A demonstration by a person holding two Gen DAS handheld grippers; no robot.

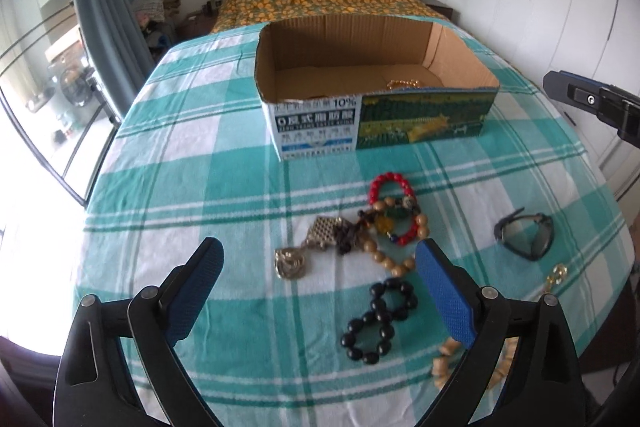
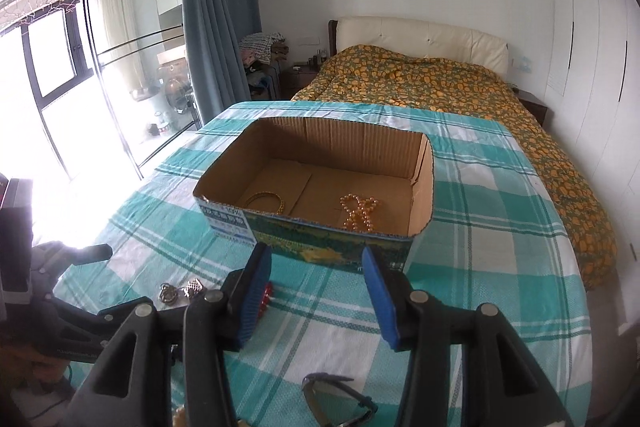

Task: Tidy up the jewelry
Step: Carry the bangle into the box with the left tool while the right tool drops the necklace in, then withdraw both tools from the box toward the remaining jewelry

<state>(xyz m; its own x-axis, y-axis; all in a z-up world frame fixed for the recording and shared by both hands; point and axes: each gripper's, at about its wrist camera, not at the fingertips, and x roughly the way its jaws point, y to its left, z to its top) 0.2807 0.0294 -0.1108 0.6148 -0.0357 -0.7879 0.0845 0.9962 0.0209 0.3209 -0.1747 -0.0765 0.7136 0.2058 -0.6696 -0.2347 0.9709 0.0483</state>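
Observation:
An open cardboard box (image 1: 316,131) stands on the checked cloth; inside lie a gold bead string (image 2: 358,213) and a gold bangle (image 2: 264,203). In front of the box is a heap of jewelry: a red bead bracelet (image 1: 390,185), a tan wooden bead bracelet (image 1: 400,263), a metal pendant (image 1: 290,263) and a black bead bracelet (image 1: 378,323). My left gripper (image 1: 319,255) hovers wide open over this heap, gripping nothing. My right gripper (image 2: 315,255) is open and empty, just short of the box's front wall.
Dark sunglasses (image 1: 524,235) and a gold ring clasp (image 1: 558,275) lie to the right of the heap. Pale beads (image 1: 444,363) sit by my left gripper's right finger. Behind the table are a bed (image 2: 440,83), a blue curtain (image 2: 212,27) and glass doors (image 2: 60,67).

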